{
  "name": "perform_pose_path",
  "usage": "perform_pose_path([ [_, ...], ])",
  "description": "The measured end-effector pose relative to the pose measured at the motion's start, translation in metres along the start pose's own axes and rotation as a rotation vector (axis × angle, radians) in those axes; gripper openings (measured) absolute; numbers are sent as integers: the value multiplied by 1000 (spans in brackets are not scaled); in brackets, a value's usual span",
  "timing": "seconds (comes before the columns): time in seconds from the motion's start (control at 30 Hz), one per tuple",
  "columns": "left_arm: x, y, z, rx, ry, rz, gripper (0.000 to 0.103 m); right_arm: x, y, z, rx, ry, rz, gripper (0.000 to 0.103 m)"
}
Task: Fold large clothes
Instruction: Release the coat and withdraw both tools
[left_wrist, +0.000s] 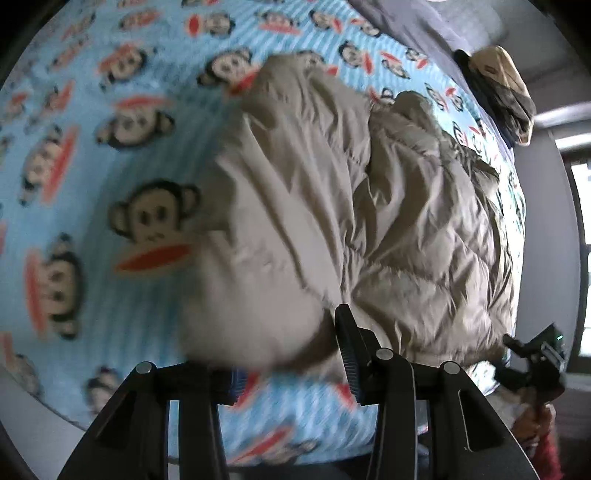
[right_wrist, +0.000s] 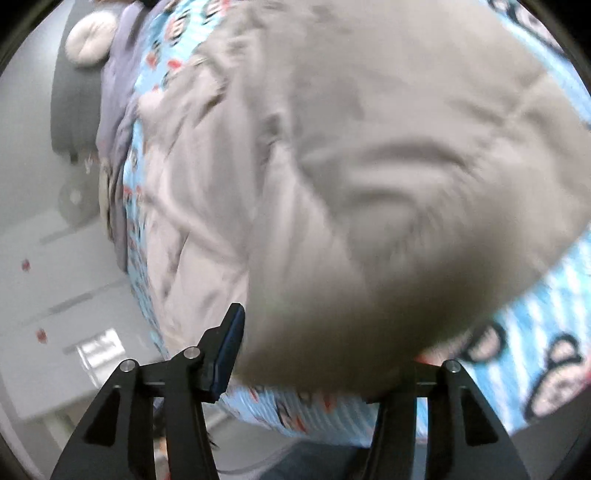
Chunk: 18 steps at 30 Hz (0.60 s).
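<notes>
Coat (left_wrist: 351, 206) is big, puffy & tan. It lies in a lump on the bed sheet (left_wrist: 92, 184), which is blue w/ monkey faces. From my left side the coat fills the middle & right of the bed, w/ bare sheet on the left. One soft, blurry fold bulges up near me.

My left gripper (left_wrist: 286, 343) points down at that near fold. Its fingers (left_wrist: 349, 350) are spread apart, w/ the fold in the gap. I see no pinch.

My right gripper (right_wrist: 321, 339) is at the near edge of the coat too. One finger (right_wrist: 231, 350) shows just beside the fabric; the other is hidden behind the coat. They're spread wide, not squeezed.

At the far end of the bed is a grey blanket (left_wrist: 406, 26). A dark & cream heap of clothes (left_wrist: 498, 92) sits far right.
</notes>
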<state>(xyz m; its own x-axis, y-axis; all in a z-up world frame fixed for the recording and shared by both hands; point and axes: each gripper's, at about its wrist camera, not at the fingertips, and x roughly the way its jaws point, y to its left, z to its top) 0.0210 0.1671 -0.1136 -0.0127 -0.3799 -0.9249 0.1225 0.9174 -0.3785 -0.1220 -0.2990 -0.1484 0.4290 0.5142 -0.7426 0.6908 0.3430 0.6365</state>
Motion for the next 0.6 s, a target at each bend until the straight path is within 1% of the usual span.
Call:
perform_pose_path([
  [0.03,-8,0,-1,11,-13,16,43,1,0,-20,-31,4,-7,57],
  [0.1,-24,1,3,19,-48,49,43,-12,12,-26,-100,2,-27,57],
  [0.13,-30,1,4,21,-68,63,43,-9,27,-33,-129,-8,-39,51],
  [0.17,-38,3,5,19,-92,76,43,-13,36,-38,-160,-17,-50,43],
  [0.2,-46,3,7,17,-120,89,43,-17,42,-41,-188,-25,-55,38],
  [0.23,-55,10,7,16,-144,97,43,-23,38,-42,-204,-37,-41,27],
  [0.3,-66,7,20,12,-203,89,43,-30,47,-39,-215,-75,-34,27],
  [0.37,-60,-1,34,28,-226,82,43,-36,59,-36,-224,-132,-72,27],
  [0.4,-52,-9,44,59,-233,98,43,-37,57,-30,-225,-158,-109,27],
  [0.43,-45,-17,52,93,-240,114,43,-37,50,-19,-223,-186,-153,27],
  [0.47,-34,-27,62,141,-246,146,43,-35,50,-7,-210,-216,-199,27],
  [0.5,-28,-29,67,165,-243,162,43,-35,50,4,-198,-235,-217,27],
  [0.57,-6,-39,84,200,-232,165,43,-33,52,24,-187,-275,-257,27],
  [0.6,7,-43,93,208,-222,185,43,-29,54,35,-198,-293,-280,27],
])
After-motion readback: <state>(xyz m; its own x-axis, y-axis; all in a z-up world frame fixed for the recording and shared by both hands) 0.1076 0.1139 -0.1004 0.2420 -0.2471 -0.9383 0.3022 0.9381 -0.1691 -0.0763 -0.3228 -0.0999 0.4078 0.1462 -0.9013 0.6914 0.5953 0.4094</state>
